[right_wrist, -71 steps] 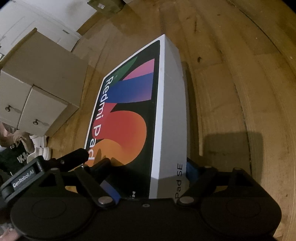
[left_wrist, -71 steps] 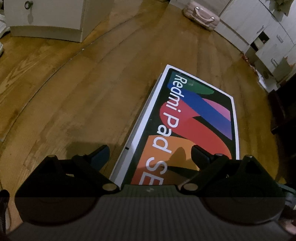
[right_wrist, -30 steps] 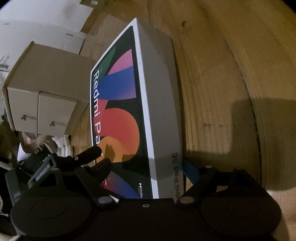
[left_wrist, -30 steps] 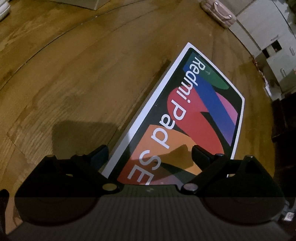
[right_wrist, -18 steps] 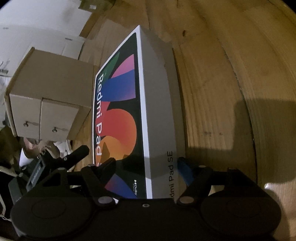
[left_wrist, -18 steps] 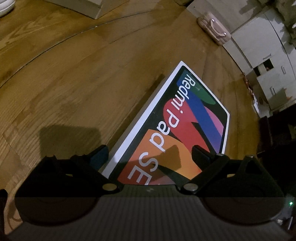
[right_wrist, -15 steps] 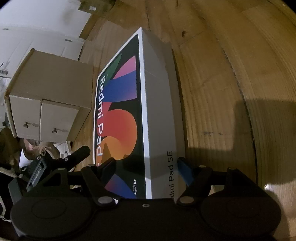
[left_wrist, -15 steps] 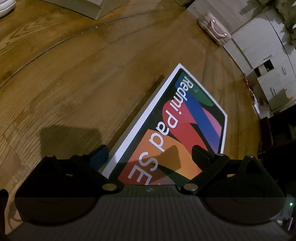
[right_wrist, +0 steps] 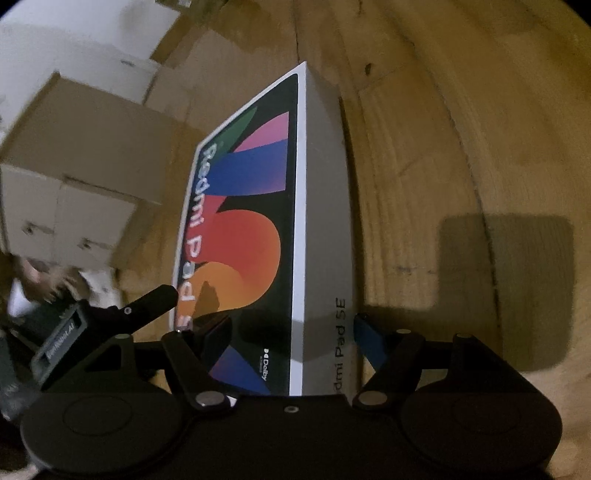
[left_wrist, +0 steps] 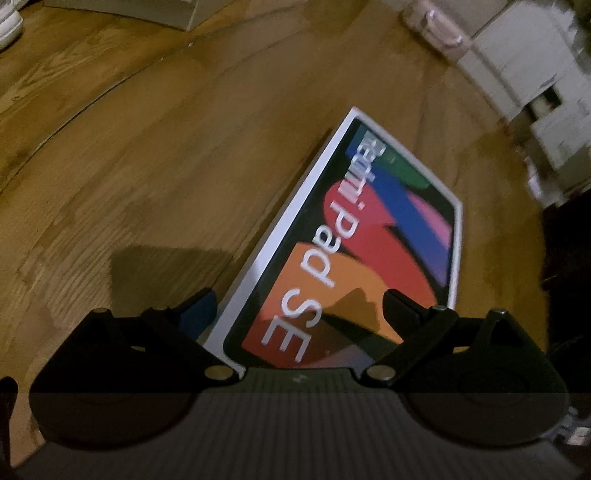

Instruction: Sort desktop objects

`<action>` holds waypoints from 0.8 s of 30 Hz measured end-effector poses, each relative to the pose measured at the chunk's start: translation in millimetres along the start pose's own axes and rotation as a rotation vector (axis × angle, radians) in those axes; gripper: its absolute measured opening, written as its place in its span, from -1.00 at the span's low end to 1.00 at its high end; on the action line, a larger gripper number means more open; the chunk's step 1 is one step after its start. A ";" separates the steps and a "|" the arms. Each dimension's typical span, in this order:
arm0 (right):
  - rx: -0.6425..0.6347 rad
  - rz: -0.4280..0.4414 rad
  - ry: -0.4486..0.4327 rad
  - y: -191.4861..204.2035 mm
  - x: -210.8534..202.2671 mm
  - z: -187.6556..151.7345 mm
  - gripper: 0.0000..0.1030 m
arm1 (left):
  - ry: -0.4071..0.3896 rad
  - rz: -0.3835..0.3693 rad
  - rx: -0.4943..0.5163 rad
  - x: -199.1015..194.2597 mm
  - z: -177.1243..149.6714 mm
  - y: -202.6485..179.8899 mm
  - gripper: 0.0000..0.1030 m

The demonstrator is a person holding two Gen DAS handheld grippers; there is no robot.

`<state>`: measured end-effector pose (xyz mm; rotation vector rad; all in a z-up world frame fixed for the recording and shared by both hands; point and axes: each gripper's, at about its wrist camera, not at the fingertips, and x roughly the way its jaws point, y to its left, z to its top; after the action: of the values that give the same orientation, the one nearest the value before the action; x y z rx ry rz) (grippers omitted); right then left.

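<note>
in the left wrist view the left gripper (left_wrist: 297, 306) points forward and down over the wooden floor (left_wrist: 147, 177), its fingers spread either side of the near end of the redmi pad se box (left_wrist: 354, 251). one finger sits just beside the box's white edge, the other over the printed face; whether they press on the box i cannot tell. ahead and to the right stand white cabinets (left_wrist: 532, 74) and a pale bag (left_wrist: 432, 18).

in the right wrist view the right gripper (right_wrist: 291, 328) is clamped across the box (right_wrist: 258, 229), one finger on the printed face, the blue-padded one on the white side. the box runs straight ahead, tilted up on edge. the left gripper (right_wrist: 110, 325) shows at its near left corner. cardboard boxes (right_wrist: 85, 162) stand to the left.
</note>
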<state>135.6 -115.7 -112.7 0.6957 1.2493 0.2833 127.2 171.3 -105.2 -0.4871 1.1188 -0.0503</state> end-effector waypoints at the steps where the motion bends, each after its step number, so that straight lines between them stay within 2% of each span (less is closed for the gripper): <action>1: -0.034 -0.034 -0.002 5.1 0.1 0.1 0.53 | 0.005 0.021 0.016 1.2 -1.1 -3.4 0.88; 4: -0.089 -0.093 -0.002 15.6 -0.1 1.9 0.53 | 0.017 0.076 0.072 2.6 -2.9 -16.2 0.90; 9: -0.120 -0.125 0.006 19.8 0.7 2.9 0.53 | 0.031 0.122 0.125 2.8 -3.9 -28.0 0.90; 14: -0.145 -0.174 0.016 24.9 4.8 2.5 0.53 | 0.051 0.128 0.138 4.0 -5.3 -25.2 0.91; 24: -0.160 -0.195 0.015 29.6 5.0 1.5 0.54 | 0.069 0.134 0.141 10.5 -9.1 -25.1 1.00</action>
<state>143.6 -90.8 -98.0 0.4316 1.2831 0.2251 129.0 142.8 -107.2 -0.2860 1.2044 -0.0288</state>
